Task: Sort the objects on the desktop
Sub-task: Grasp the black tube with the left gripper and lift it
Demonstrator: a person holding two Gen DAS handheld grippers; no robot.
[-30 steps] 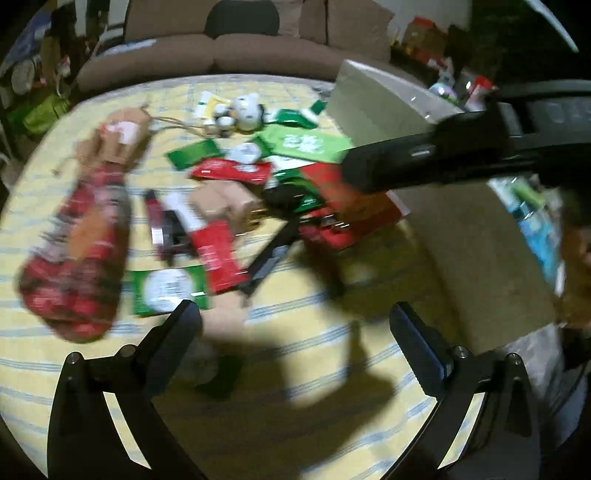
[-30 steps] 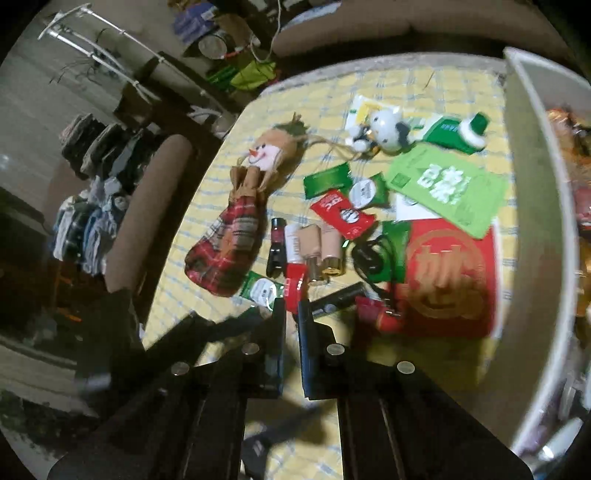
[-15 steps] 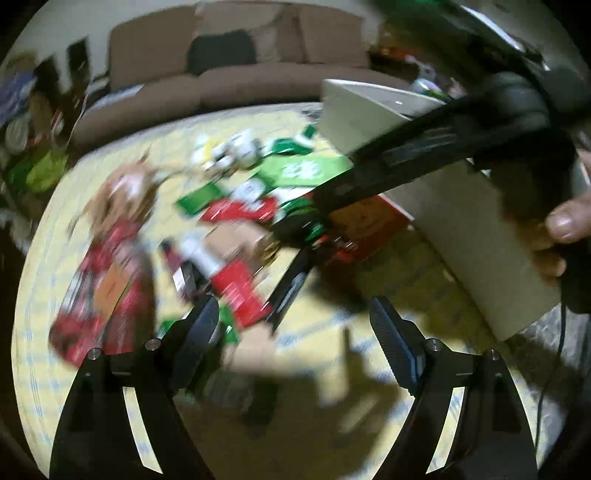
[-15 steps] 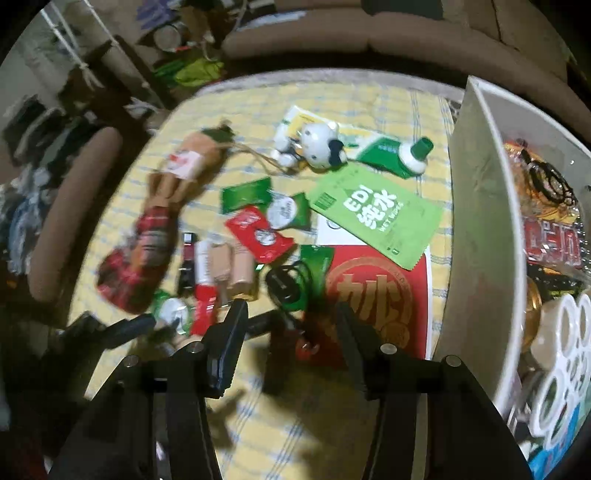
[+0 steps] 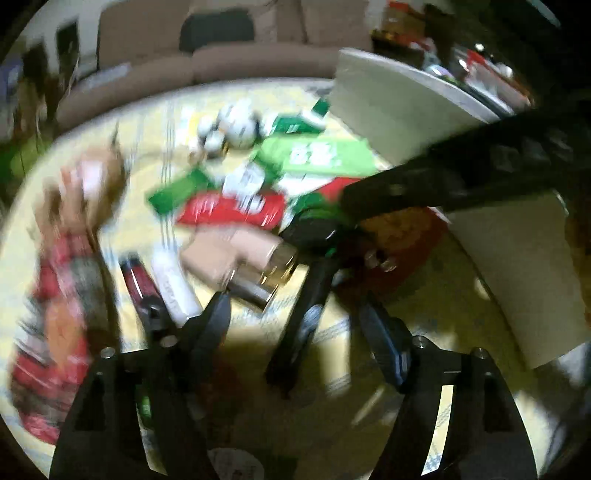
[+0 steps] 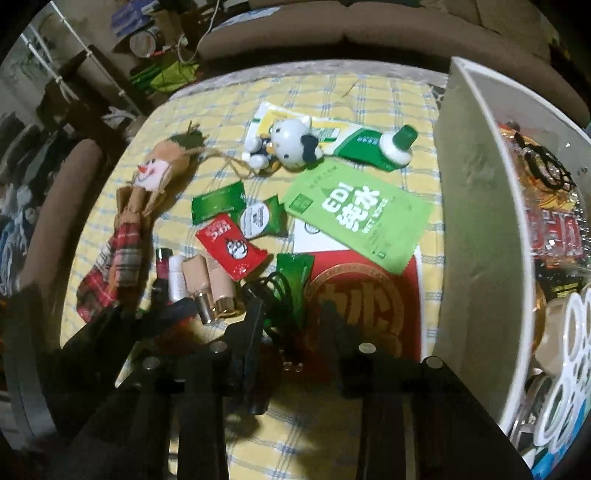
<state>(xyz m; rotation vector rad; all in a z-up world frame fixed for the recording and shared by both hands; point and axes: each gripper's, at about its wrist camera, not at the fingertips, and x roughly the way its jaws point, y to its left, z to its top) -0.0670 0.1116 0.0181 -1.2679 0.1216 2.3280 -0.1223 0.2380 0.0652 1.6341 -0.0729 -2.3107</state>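
Observation:
Many small things lie on a yellow checked tablecloth [image 6: 332, 92]: a cloth snowman doll [image 6: 129, 206], a white cat figure [image 6: 291, 142], a green wet-wipes pack [image 6: 358, 216], a red packet [image 6: 231, 247], beige tubes [image 6: 210, 284], a black cable coil [image 6: 273, 291] and a red envelope [image 6: 373, 310]. My right gripper [image 6: 291, 317] is open, its fingers either side of the cable coil. My left gripper [image 5: 299, 314] is open, low over a black stick-like item [image 5: 303, 314] near the beige tubes [image 5: 236, 254]. The left view is blurred.
A white bin [image 6: 476, 229] full of assorted items stands at the right edge of the table. A brown sofa [image 6: 369, 29] runs behind the table. A chair and clutter [image 6: 55, 155] stand at the left.
My right gripper has opened from shut and dropped towards the cable coil. My left gripper has moved forward and lower towards the pile.

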